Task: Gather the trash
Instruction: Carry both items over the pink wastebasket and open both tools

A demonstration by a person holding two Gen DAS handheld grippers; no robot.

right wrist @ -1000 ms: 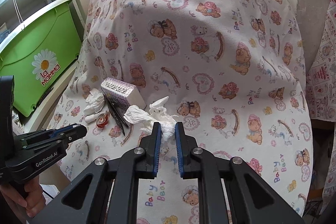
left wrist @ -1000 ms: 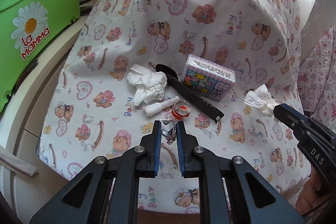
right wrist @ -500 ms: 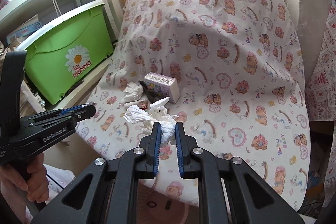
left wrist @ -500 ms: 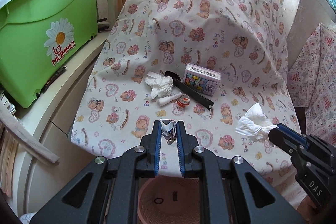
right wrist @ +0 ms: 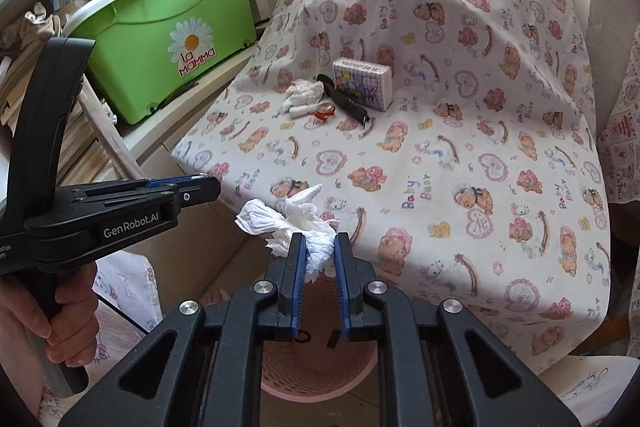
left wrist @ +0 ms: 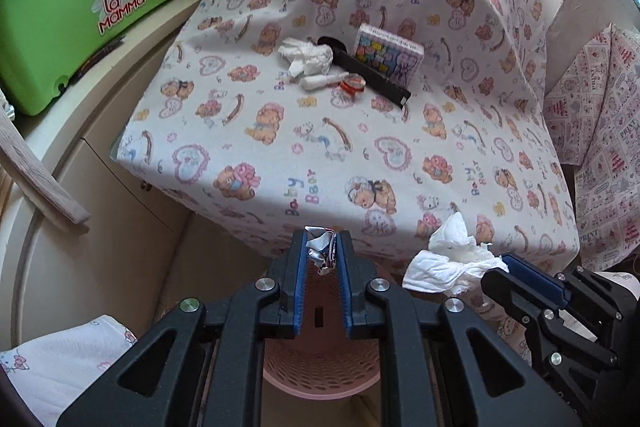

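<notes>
A surface draped in a white teddy-bear-printed cloth (left wrist: 360,155) is seen. On it are clustered a crumpled white tissue (left wrist: 308,55), a small white tube (left wrist: 320,81), a red-and-white ring (left wrist: 352,83), a long black strip (left wrist: 372,77) and a pastel patterned box (left wrist: 388,53).

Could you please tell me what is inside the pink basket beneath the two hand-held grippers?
The pink basket looks nearly empty: on its perforated bottom lie only a small dark ring and a small dark rectangular piece. The grippers' bodies hide most of the rim and the near side of the floor.

Both wrist cameras tilt down over the pink basket (left wrist: 320,367); both share the covered table (right wrist: 460,147).
</notes>
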